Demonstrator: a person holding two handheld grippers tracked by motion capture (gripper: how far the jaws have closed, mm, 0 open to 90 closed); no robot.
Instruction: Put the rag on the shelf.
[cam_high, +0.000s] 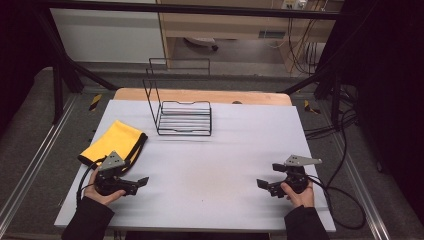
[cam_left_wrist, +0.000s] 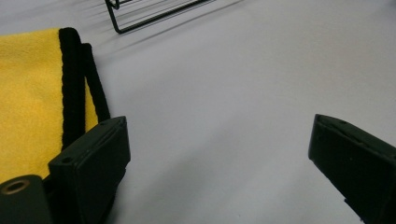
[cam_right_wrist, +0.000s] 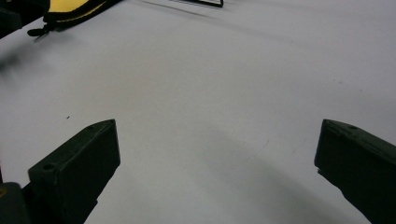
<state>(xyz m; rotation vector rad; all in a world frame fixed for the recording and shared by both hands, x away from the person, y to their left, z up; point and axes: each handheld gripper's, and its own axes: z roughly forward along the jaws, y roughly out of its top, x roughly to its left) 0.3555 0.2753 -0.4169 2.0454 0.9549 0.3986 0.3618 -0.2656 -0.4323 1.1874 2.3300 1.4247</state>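
Yellow soft fabric with a black sewn border makes up the cloth (cam_high: 114, 141), which lies folded at the left edge of the table (cam_high: 210, 165), in the middle left of the high view. We see its fluffy surface best in the left gripper view, where the cloth (cam_left_wrist: 30, 98) fills the left side and the thick black hem runs down beside one jaw; whether the jaw touches the hem we cannot tell.

We hold the left gripper (cam_high: 142, 182) just below the cloth in the lower left of the high view, its jaws wide apart with nothing between them. The right gripper (cam_high: 261, 183) sits in the lower right, well apart from the cloth, and its jaws also stand apart over bare table.

Behind, in the upper middle, stands a thin black wire rack (cam_high: 182, 117) with a tall open frame at its back. The table top is smooth, matte and pale grey, with a wooden strip at its far edge. Nothing lies between the grippers and the cloth.

From the right gripper view we get a small corner of the cloth (cam_right_wrist: 70, 7) at the upper left and a piece of the rack's wire (cam_right_wrist: 201, 3) at the top edge.
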